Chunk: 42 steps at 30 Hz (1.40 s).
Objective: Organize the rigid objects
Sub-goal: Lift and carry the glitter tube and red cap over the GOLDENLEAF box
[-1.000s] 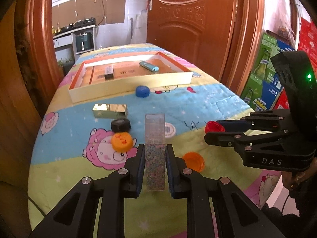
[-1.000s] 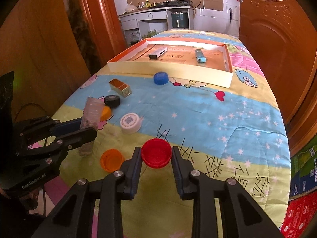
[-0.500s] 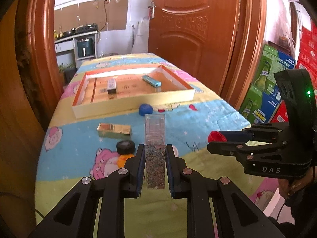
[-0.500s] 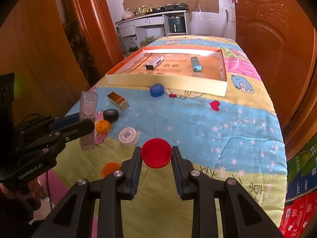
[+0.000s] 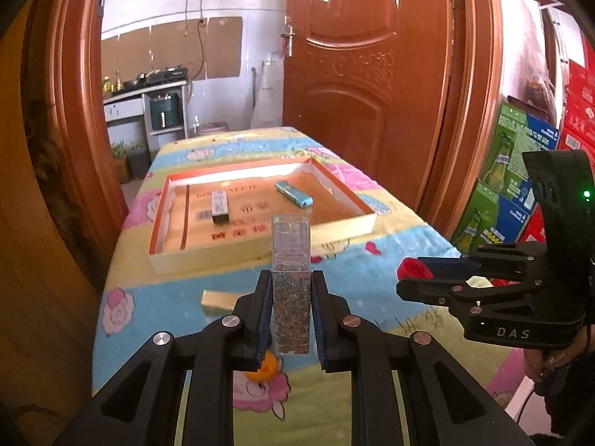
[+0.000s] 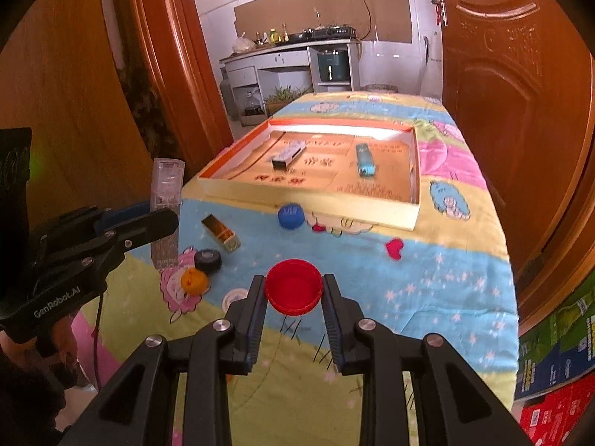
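Note:
My left gripper (image 5: 291, 286) is shut on a tall clear box (image 5: 290, 260) with a patterned lower half, held upright above the table; the same box (image 6: 167, 189) shows at the left of the right wrist view. My right gripper (image 6: 293, 290) is shut on a red cap (image 6: 293, 291), also lifted off the cloth; the cap (image 5: 411, 268) peeks out at the right of the left wrist view. Further back lies a shallow orange-rimmed cardboard tray (image 6: 316, 206) holding a grey-white stick (image 6: 288, 155) and a blue lighter (image 6: 365, 160).
On the cartoon-print cloth lie a blue cap (image 6: 291, 216), a gold box (image 6: 221, 233), a black cap (image 6: 208, 259), an orange cap (image 6: 194, 280) and a white cap (image 6: 232, 299). Wooden doors flank the table; beer cartons (image 5: 502, 186) stand at the right.
Both grippers have risen with their loads, so the table sits lower and further off in both views. The orange lid near the front edge has dropped out of sight.

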{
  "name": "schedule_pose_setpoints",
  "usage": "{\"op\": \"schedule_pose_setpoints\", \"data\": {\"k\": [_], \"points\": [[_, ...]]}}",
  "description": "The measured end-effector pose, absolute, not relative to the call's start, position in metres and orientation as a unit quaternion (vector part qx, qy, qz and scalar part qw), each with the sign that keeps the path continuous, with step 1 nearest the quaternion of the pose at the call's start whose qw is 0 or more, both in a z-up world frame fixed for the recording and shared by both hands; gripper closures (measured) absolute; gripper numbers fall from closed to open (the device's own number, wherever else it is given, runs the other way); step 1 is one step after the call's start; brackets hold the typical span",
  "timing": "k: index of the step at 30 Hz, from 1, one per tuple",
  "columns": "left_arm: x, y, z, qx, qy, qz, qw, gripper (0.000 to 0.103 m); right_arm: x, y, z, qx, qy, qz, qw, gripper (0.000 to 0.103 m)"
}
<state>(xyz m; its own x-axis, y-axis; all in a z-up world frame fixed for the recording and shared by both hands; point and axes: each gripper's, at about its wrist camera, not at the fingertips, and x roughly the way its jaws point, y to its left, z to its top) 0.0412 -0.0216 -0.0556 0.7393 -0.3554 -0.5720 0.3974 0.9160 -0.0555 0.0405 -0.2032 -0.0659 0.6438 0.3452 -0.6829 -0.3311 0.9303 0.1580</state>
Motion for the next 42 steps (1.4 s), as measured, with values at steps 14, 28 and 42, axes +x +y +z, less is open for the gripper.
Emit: {"op": "schedule_pose_setpoints", "data": {"k": [14,28,42], "points": [[0.094,-0.028,-0.029,0.004,0.290,-0.182,0.939,0.083,0.080,-0.207,-0.038,0.016,0.343,0.175,0.923,0.073],[0.163,-0.045,-0.017,-0.010,0.314,-0.188,0.930,0.083,0.142,-0.230,-0.022,0.024,0.334,0.153,0.930,0.073],[0.246,-0.063,-0.029,-0.020,0.394,-0.186,0.900,0.083,0.234,-0.240,-0.030,0.028,0.372,0.148,0.916,0.073]]}}
